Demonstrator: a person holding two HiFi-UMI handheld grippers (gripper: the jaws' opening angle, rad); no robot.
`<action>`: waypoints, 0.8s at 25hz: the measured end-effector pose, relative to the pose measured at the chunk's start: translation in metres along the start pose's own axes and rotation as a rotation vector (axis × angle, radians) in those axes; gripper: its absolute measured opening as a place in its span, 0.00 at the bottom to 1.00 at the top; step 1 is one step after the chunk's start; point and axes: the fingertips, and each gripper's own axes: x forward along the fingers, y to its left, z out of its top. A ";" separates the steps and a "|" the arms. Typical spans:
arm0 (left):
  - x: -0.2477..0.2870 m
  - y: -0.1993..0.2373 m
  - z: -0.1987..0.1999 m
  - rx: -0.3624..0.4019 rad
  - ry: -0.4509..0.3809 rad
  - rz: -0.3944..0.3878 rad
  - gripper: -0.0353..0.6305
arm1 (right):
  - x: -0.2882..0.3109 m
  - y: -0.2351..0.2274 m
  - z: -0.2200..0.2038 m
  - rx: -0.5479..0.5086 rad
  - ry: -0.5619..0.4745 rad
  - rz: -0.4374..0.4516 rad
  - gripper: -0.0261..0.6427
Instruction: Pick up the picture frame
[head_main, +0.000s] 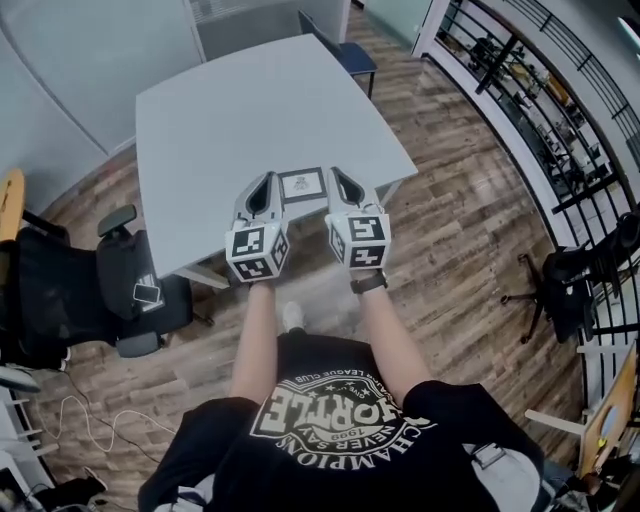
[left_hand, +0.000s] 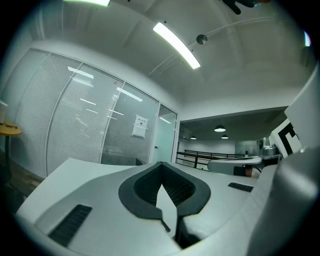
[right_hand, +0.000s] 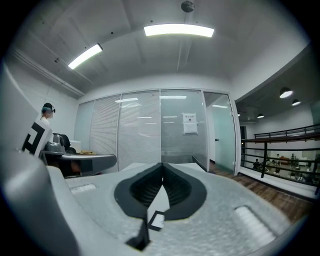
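Observation:
A small dark-rimmed picture frame (head_main: 302, 184) lies flat near the front edge of the grey table (head_main: 220, 110). In the head view my left gripper (head_main: 267, 181) hovers just left of it and my right gripper (head_main: 335, 176) just right, both level and shut with nothing between their jaws. The right gripper view shows the jaws (right_hand: 162, 166) closed tip to tip, with a corner of the frame (right_hand: 156, 220) seen low through the gap. In the left gripper view the jaws (left_hand: 161, 165) are closed as well, over bare tabletop.
A black office chair (head_main: 90, 290) stands left of the table, a blue chair (head_main: 345, 50) at its far side. Another black chair (head_main: 575, 285) sits by the railing (head_main: 540, 90) on the right. Wood floor surrounds the table. A glass partition is behind it.

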 end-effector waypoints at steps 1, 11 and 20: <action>0.011 0.010 0.003 -0.001 0.000 -0.008 0.06 | 0.014 -0.001 0.002 0.002 -0.001 -0.008 0.04; 0.078 0.077 -0.012 -0.012 0.055 -0.079 0.06 | 0.105 -0.001 -0.019 0.022 0.054 -0.069 0.04; 0.109 0.070 -0.074 -0.075 0.196 -0.143 0.06 | 0.112 -0.033 -0.073 0.045 0.173 -0.129 0.04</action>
